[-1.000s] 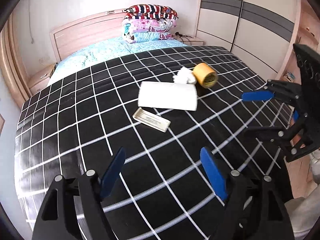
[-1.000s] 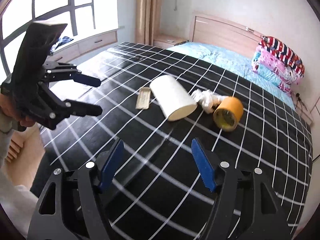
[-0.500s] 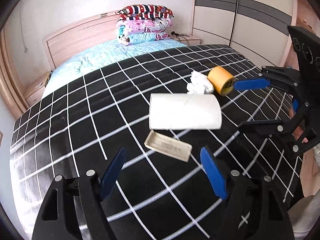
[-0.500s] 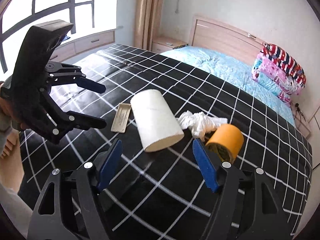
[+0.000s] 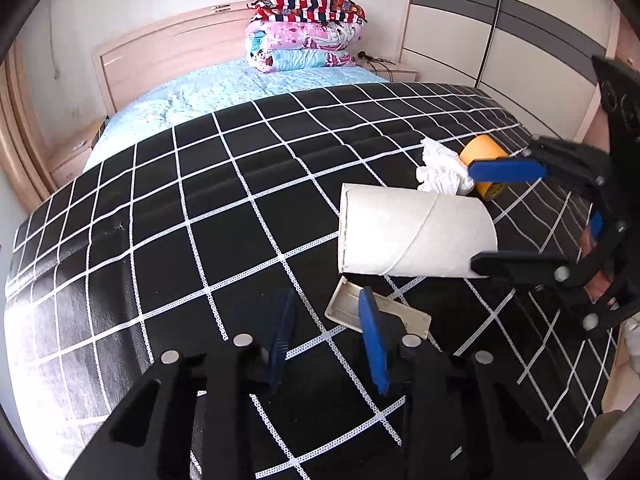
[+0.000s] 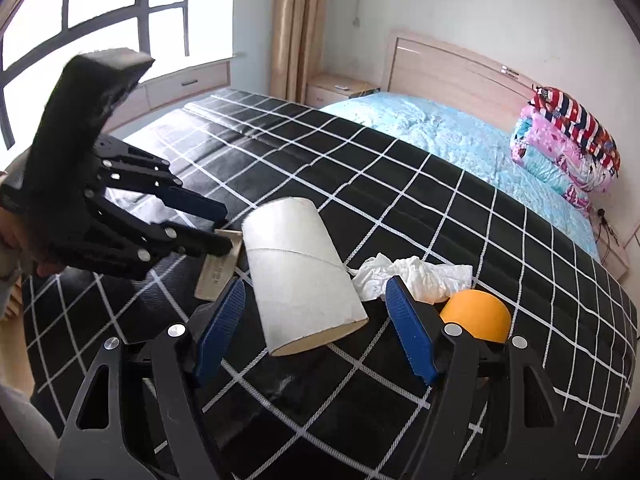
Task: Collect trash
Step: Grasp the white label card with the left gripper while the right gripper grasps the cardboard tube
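On the black grid bedcover [image 5: 200, 200] lie a grey cardboard tube [image 5: 412, 236], a flat beige box [image 5: 404, 318], a crumpled white tissue [image 5: 440, 172] and a yellow tape roll [image 5: 482, 152]. My left gripper [image 5: 326, 340] hovers at the box's near-left end with its jaws closing. The end of the box lies between the pads, and no pad visibly presses on it. My right gripper [image 6: 316, 328] is open and straddles the near end of the tube [image 6: 300, 276], with a gap on each side. Its right finger hides part of the tape roll [image 6: 476, 316] and the tissue [image 6: 412, 272].
Folded quilts [image 5: 308, 32] are stacked at the headboard on a light blue sheet [image 6: 440, 132]. A wardrobe [image 5: 500, 20] stands to the right of the bed. A window [image 6: 100, 20], a curtain and a nightstand [image 6: 340, 88] are on the other side.
Both grippers have come forward and lower towards the items. The left jaws have narrowed over the beige box. The tube now sits between the right fingers.
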A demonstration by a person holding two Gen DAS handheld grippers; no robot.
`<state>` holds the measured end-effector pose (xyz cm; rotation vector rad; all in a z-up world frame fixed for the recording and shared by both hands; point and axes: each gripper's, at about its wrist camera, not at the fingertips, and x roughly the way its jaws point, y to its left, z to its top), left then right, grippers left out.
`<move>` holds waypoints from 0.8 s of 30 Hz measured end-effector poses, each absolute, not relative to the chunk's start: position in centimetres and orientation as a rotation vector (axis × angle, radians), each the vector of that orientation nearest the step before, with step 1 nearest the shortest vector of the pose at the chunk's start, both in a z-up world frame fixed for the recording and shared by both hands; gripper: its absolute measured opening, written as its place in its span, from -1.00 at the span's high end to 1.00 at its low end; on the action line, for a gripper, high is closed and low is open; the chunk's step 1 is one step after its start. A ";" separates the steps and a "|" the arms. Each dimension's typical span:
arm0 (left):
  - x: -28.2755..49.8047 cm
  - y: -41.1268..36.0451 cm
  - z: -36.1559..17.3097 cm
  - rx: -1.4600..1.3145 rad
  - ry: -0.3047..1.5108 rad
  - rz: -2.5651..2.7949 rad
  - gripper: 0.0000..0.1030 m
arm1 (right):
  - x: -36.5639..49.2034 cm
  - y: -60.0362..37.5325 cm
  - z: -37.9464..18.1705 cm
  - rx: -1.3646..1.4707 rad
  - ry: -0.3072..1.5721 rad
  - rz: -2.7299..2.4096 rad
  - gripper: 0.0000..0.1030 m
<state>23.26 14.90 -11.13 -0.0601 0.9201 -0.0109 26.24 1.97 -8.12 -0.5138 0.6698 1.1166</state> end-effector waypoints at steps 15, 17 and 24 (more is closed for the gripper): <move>21.2 13.9 -10.4 -0.050 0.915 -0.010 0.91 | 24.8 1.7 -8.9 -0.524 0.728 1.132 -0.17; 20.6 13.6 -10.3 -0.048 0.912 -0.016 0.91 | 24.5 1.4 -8.7 -0.517 0.725 1.130 -0.16; 18.8 12.8 -9.6 -0.046 0.895 -0.009 0.98 | 23.3 -0.4 -8.2 -0.493 0.728 1.108 -0.14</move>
